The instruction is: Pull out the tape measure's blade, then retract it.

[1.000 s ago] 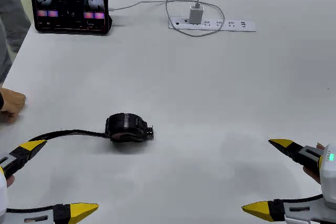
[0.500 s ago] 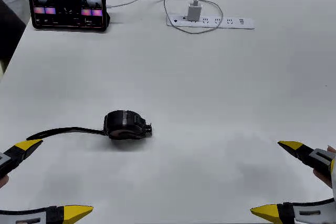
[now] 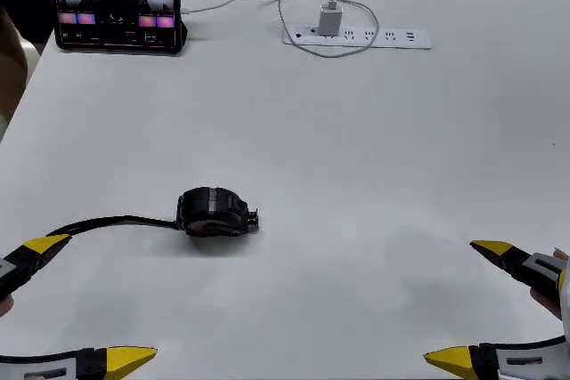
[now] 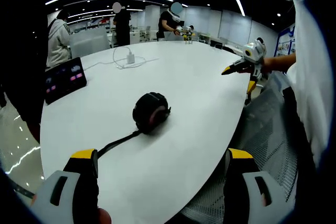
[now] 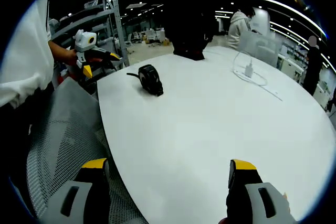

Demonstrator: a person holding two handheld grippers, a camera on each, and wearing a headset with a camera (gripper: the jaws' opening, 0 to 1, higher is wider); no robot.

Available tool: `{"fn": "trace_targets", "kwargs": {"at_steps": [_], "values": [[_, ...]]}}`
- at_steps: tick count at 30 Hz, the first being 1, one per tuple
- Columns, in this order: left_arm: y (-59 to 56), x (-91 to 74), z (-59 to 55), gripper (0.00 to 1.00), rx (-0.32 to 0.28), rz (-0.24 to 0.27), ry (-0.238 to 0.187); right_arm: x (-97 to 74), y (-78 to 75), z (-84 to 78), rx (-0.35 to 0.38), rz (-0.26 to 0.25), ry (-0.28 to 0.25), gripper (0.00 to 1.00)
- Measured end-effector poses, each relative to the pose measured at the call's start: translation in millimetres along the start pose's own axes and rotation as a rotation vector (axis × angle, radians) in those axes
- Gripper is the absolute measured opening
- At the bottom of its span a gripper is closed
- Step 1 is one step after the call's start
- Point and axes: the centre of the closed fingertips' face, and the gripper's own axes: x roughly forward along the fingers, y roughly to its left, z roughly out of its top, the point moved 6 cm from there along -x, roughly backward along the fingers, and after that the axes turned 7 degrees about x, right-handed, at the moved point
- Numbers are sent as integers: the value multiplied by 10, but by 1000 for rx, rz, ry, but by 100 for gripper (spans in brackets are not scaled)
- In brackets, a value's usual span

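A black tape measure (image 3: 214, 212) lies on the white table (image 3: 356, 157), its black wrist strap trailing left; its blade is drawn in. It also shows as the tape measure (image 4: 151, 111) ahead of my left jaws, and the tape measure (image 5: 150, 80) far left of my right jaws. My left gripper (image 3: 85, 304) hangs open at the near left table edge, short of the strap's end. My right gripper (image 3: 481, 304) is open at the near right edge, far from the tape. The left gripper (image 4: 160, 161) and right gripper (image 5: 168, 174) hold nothing.
A tablet (image 3: 116, 6) with a lit screen stands at the far left. A white power strip (image 3: 356, 39) with a charger and looped cable lies at the far middle. A grey mesh chair (image 5: 68, 135) sits below the near edge. Several people stand beyond the table.
The hand and grey sleeve at the left edge have gone from view. Both grippers have drawn slightly back toward the near edge. The tape measure has not moved.
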Motion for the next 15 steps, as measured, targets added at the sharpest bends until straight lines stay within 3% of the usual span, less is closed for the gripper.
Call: {"fn": "trace_targets", "kwargs": {"at_steps": [6, 8, 15], "values": [[-16, -2, -11, 99, 2, -7, 0, 0, 18, 10, 9, 4, -2, 93], [-11, -5, -16, 99, 32, 0, -7, 4, 21, 8, 10, 5, -2, 93], [-19, 4, -49, 99, 16, -14, 16, 9, 19, 13, 12, 8, -1, 93]]}}
